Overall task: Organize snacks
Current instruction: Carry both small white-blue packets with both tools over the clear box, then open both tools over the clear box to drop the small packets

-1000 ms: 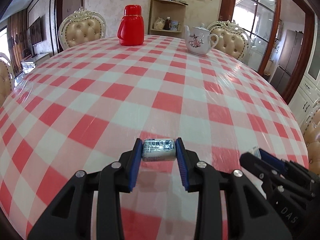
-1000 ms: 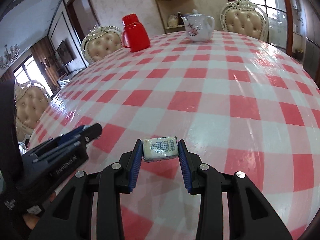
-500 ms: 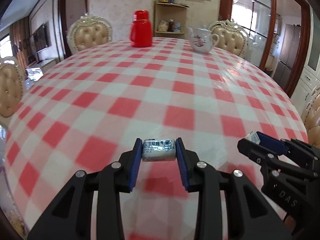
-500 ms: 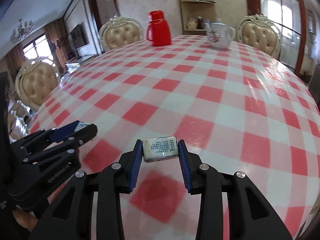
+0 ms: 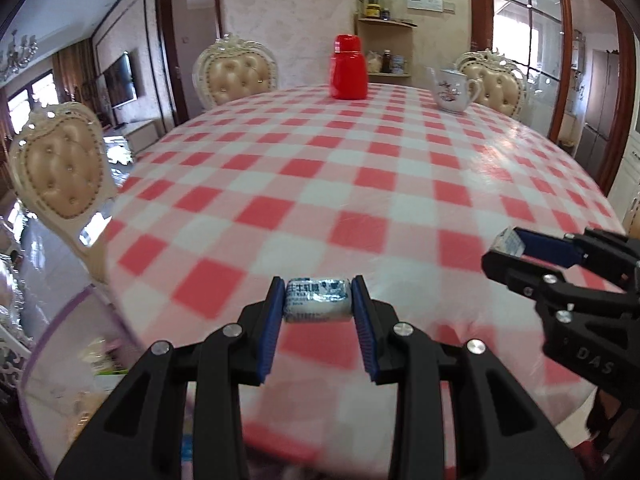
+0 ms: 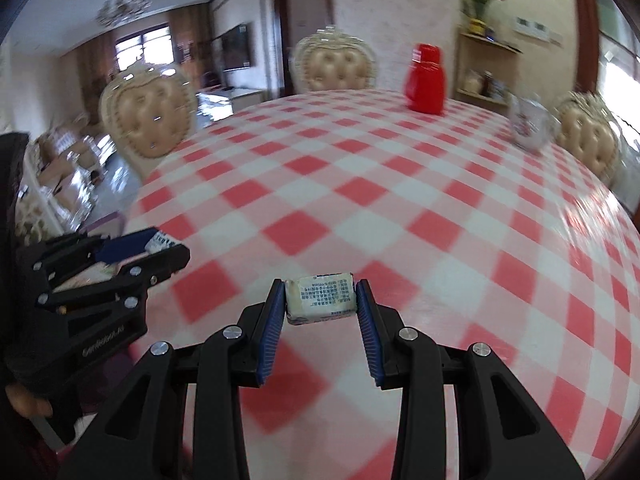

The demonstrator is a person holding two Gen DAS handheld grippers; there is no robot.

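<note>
Above the near edge of the checked table, both tongs carry a wrapped snack.

Left tongs tilt downward, blue pads closed narrowly on a silvery-white snack packet with blue print too small to read. Right tongs tilt the same way, pinching a cream snack packet whose back panel of fine text is unreadable. Seen from the left camera, the right tongs sit just to the right, with "DAS" on the black frame. Both packets hang clear of the table, nearer its front rim than the red jug at the far side.
</note>
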